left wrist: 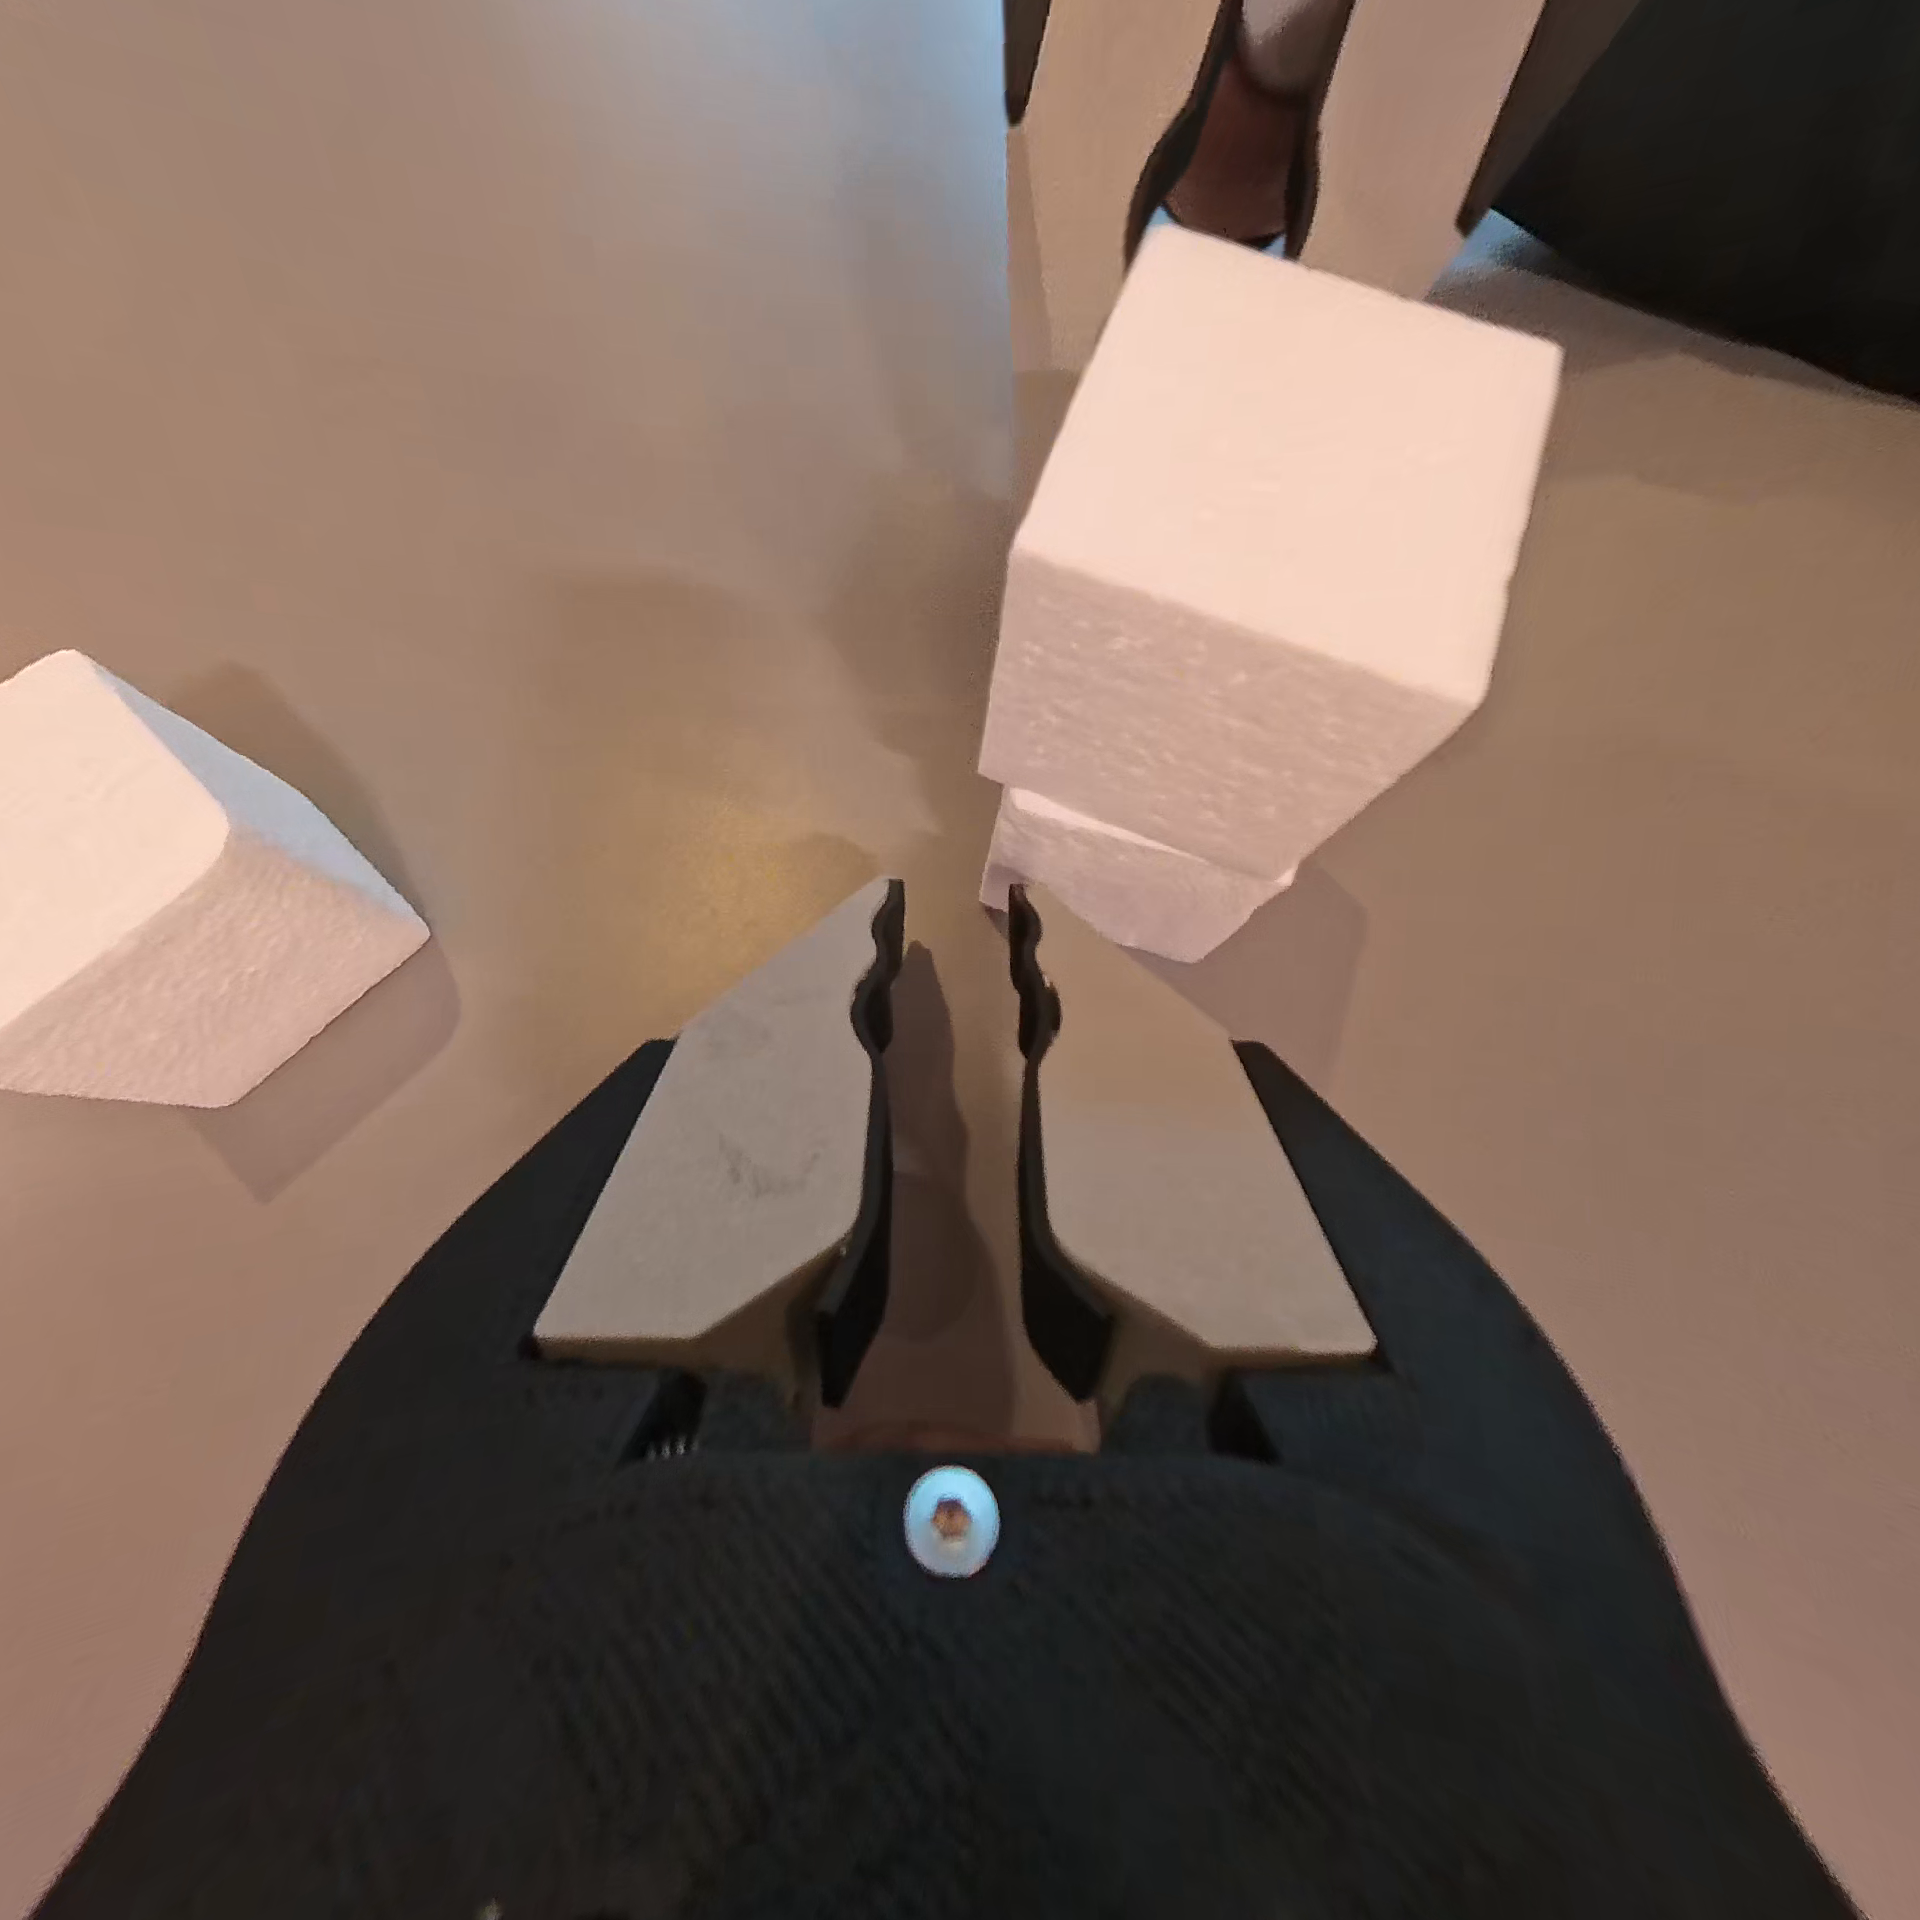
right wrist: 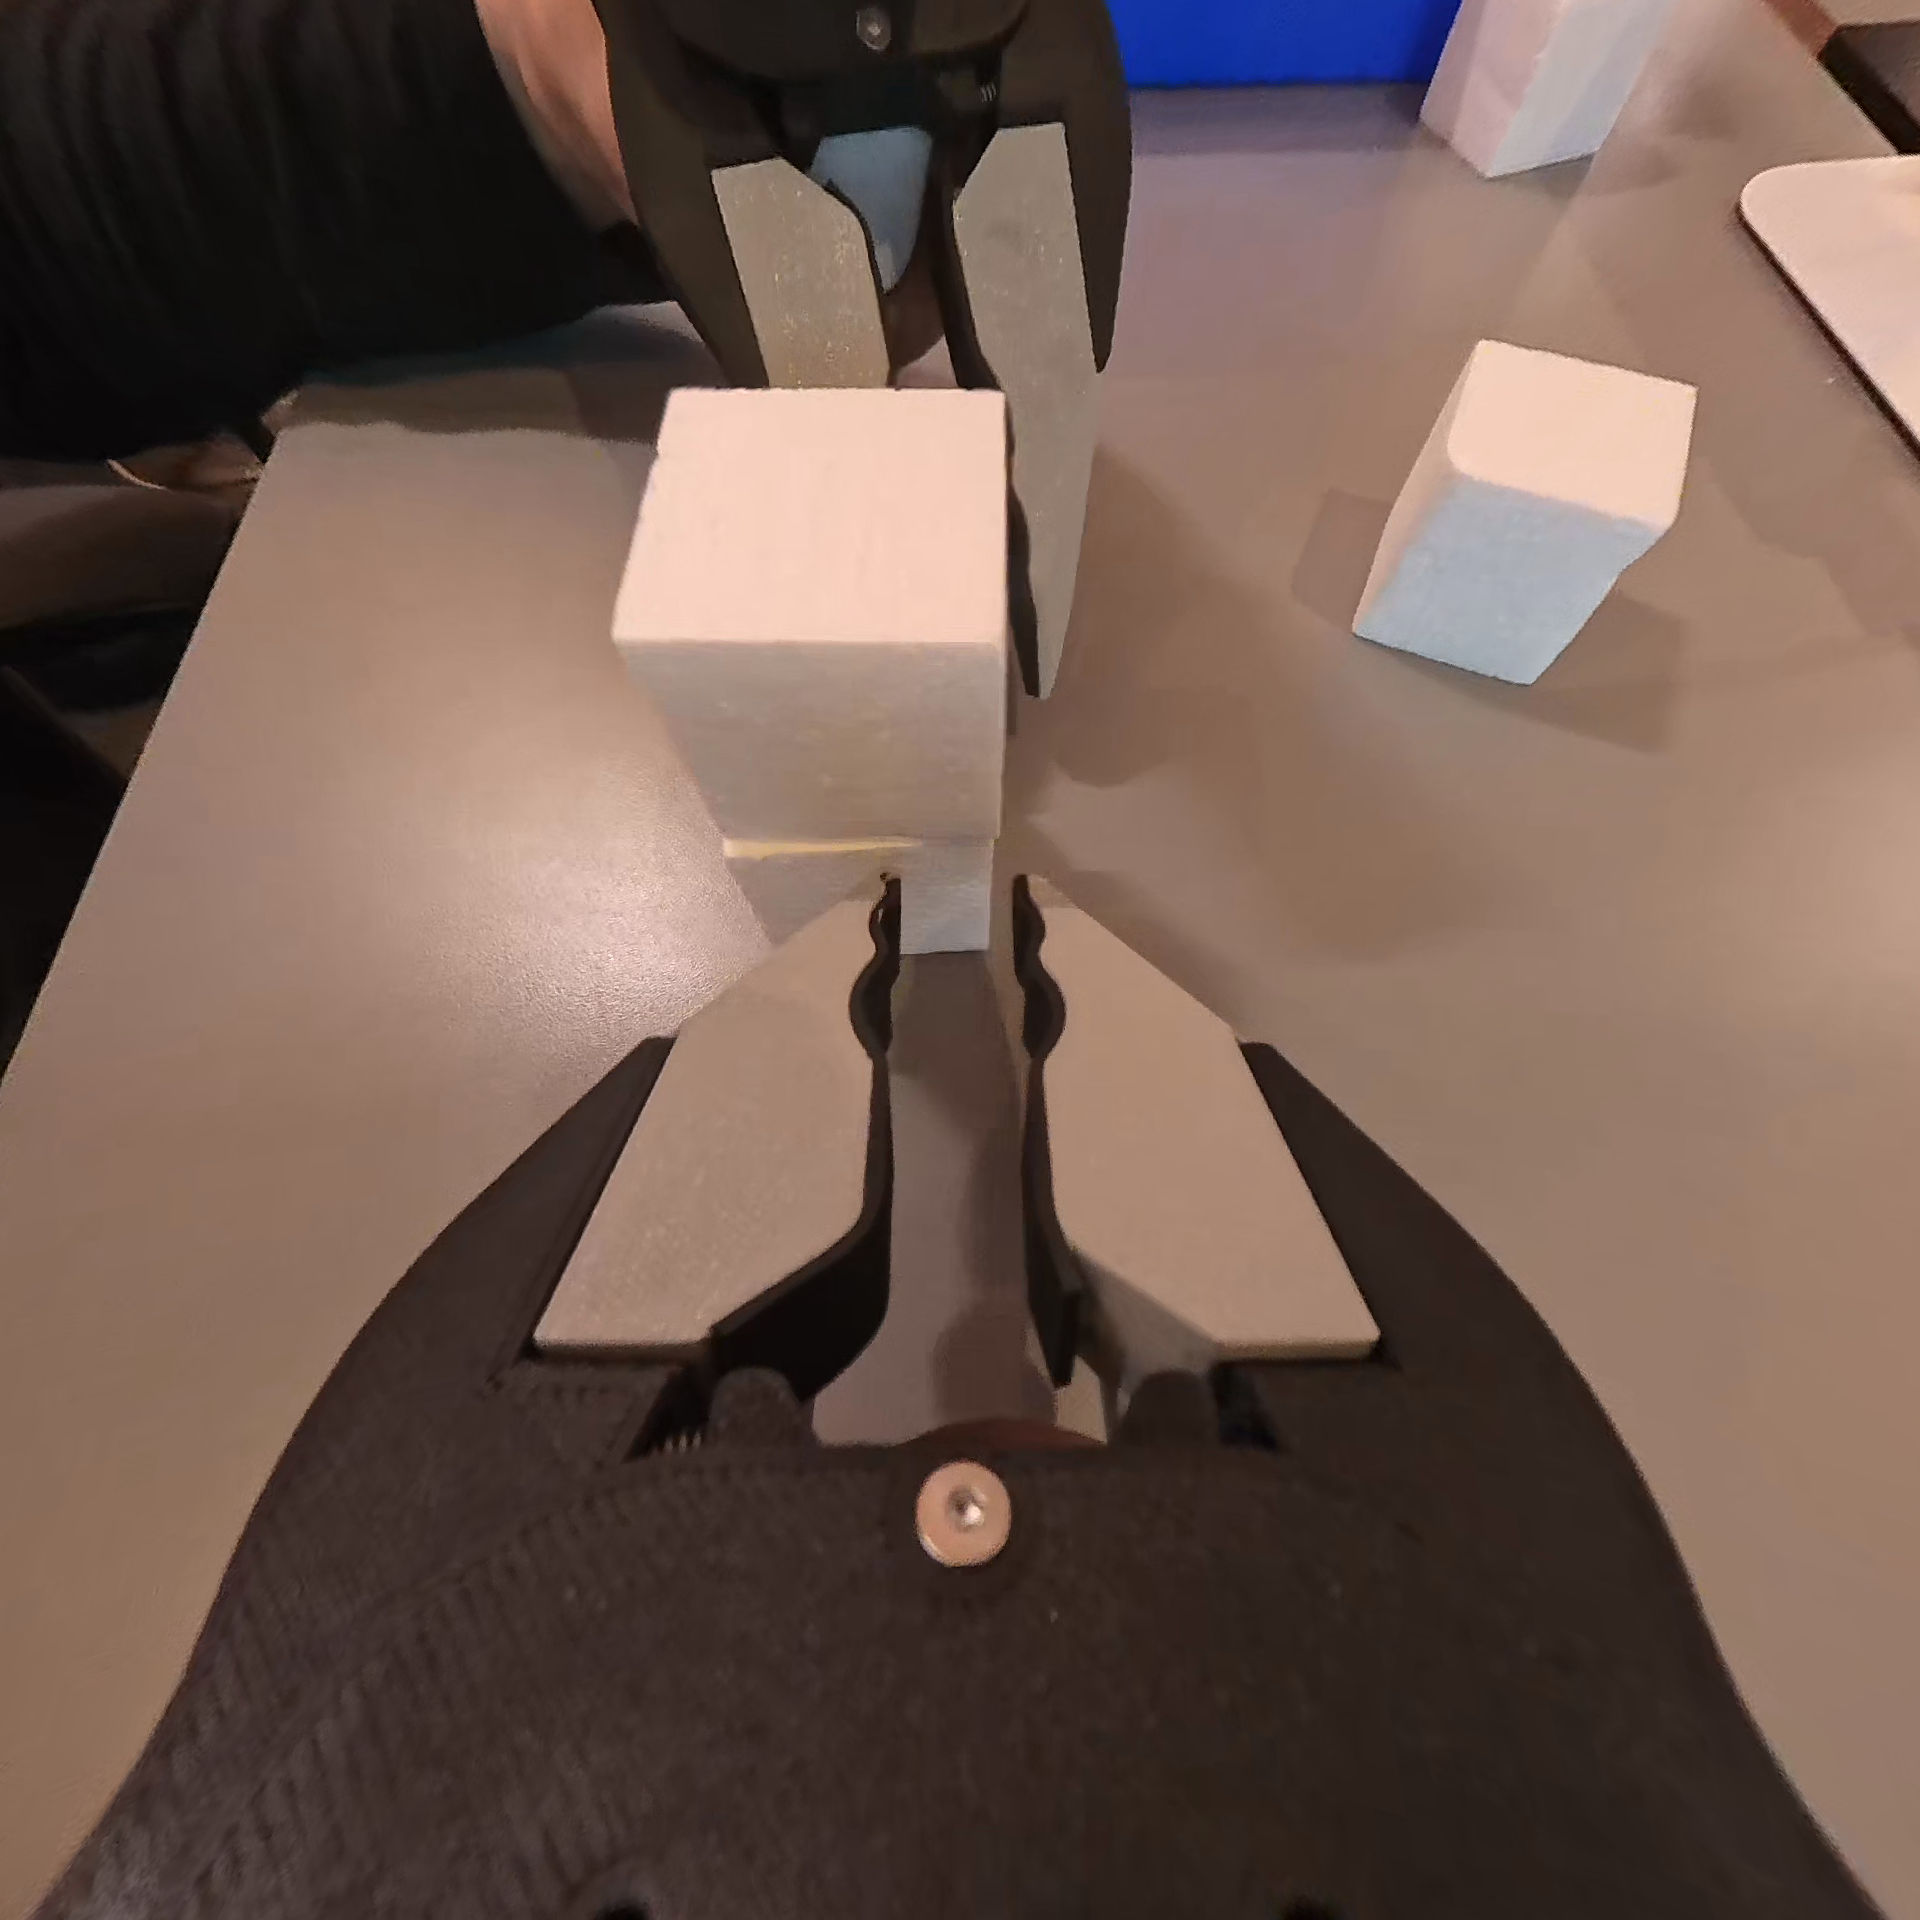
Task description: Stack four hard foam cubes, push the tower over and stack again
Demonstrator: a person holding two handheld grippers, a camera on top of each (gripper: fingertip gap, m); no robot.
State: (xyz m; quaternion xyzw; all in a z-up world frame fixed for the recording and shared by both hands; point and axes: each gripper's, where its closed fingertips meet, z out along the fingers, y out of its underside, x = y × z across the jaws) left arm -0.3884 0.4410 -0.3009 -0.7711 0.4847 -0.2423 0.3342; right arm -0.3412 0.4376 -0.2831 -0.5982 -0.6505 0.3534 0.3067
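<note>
Two white foam cubes are stacked on the grey table (right wrist: 364,831): the top cube (right wrist: 821,603) sits skewed on the lower cube (right wrist: 940,904). The stack also shows in the left wrist view, top cube (left wrist: 1268,540) over lower cube (left wrist: 1122,883). A third cube (right wrist: 1527,520) lies apart to the right; it also shows in the left wrist view (left wrist: 177,894). My left gripper (left wrist: 958,899) is empty, its jaws a narrow gap apart, just left of the stack's base. My right gripper (right wrist: 951,894) is the same, close in front of the lower cube. The left gripper's fingers (right wrist: 1029,416) stand behind and beside the top cube.
Another white foam block (right wrist: 1538,73) stands at the far right corner, next to a blue object (right wrist: 1268,42). A flat white object (right wrist: 1849,270) lies at the right edge. The table's edge runs along the left, with a person's dark sleeve (right wrist: 260,208) beyond it. My right fingertips sit around 6 cm from my left ones. It is some 30 cm from my left tips to the white foam block (right wrist: 1538,73).
</note>
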